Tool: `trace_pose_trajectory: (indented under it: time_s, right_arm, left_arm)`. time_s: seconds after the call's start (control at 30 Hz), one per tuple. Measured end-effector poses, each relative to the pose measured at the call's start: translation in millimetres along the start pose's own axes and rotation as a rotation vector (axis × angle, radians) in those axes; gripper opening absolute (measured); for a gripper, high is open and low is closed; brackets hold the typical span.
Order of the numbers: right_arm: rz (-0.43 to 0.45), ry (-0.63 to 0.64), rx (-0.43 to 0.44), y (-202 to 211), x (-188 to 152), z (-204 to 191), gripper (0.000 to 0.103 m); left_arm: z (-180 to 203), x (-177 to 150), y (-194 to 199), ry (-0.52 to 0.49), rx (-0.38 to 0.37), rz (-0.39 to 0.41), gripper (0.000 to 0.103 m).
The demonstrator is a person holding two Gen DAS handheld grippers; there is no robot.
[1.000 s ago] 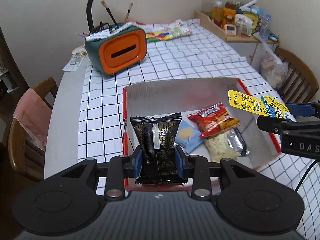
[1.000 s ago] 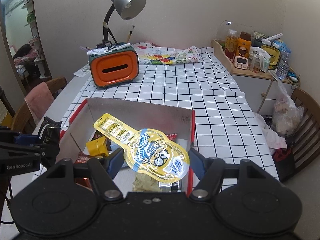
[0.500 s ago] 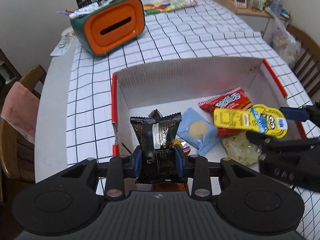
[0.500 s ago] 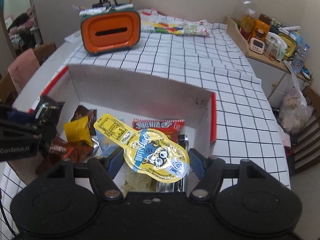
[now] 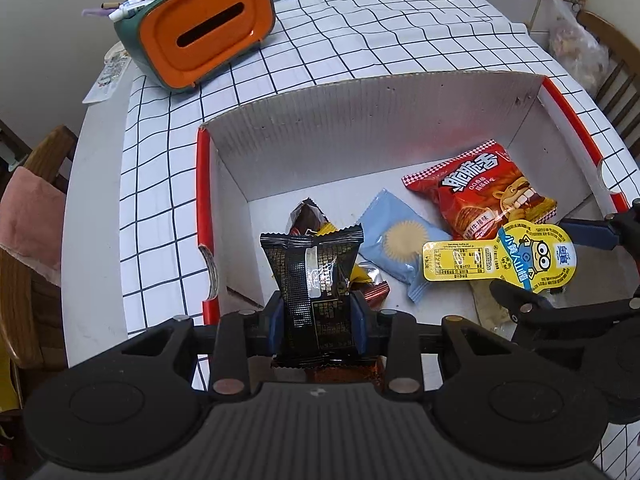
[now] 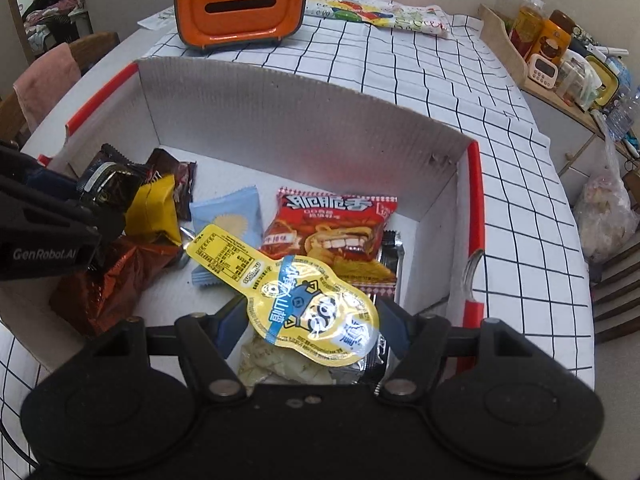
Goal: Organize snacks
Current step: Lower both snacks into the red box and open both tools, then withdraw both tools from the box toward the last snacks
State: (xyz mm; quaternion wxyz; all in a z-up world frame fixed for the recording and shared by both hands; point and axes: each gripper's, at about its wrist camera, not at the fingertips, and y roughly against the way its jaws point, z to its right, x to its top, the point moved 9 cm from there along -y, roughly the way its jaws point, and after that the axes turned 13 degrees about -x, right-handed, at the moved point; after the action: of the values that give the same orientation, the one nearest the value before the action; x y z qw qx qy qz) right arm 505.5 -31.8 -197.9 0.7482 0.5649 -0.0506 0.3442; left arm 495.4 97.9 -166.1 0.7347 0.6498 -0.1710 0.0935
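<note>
We see both grippers angled steeply down over the open cardboard box (image 5: 360,120), whose corrugated white walls carry red edges. The left gripper (image 5: 318,316) is clamped on a glossy black snack packet (image 5: 314,280) with crimped ends, its blue pads pressing the packet's sides, held upright above the box's left part. The right gripper (image 6: 312,320) grips a flat yellow, paddle-shaped sachet (image 6: 296,292) with a cartoon face; its blue pads sit against the rounded end, and the narrow label end juts out over the box floor.

On the floor lie a red crinkly chip bag (image 6: 336,236), a pale blue pillow pack (image 6: 228,216), a yellow wrapper (image 6: 154,208), a shiny copper-brown foil bag (image 6: 108,284) and a clear pack of pale pieces (image 6: 280,364). The far part of the floor, along the back wall, is bare. Beyond the box, on the checked tablecloth (image 6: 420,72), stands a rounded orange-fronted tissue box (image 6: 240,4)
</note>
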Motion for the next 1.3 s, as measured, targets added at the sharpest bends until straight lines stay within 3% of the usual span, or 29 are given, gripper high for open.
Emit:
trace_pose_trajectory:
  time_s: [0.17,0.3,0.67,1.13,1.3]
  right_arm:
    - [0.001,-0.012,-0.001,0.5,-0.4,2.7,0.070]
    - [0.015,-0.036,0.012,6.5,-0.1,7.2,0.082]
    - [0.087,-0.089,0.066,44.9,1.9,26.4,0.086]
    - [0.194,-0.119,0.163,110.6,-19.0,43.1,0.095]
    - [0.223,-0.124,0.207,133.1,-33.1,44.1,0.098]
  left_arm:
    - [0.0,0.1,1.0,-0.011,0.019,0.008,0.035]
    - [1.8,0.2,6.6,-0.018,0.017,0.031,0.045]
    - [12.6,-5.6,37.9,-0.036,-0.004,0.115,0.056]
    - [41.8,-36.0,91.0,-0.076,-0.050,0.229,0.063]
    - [49.0,-53.7,109.8,-0.074,-0.065,0.274,0.070]
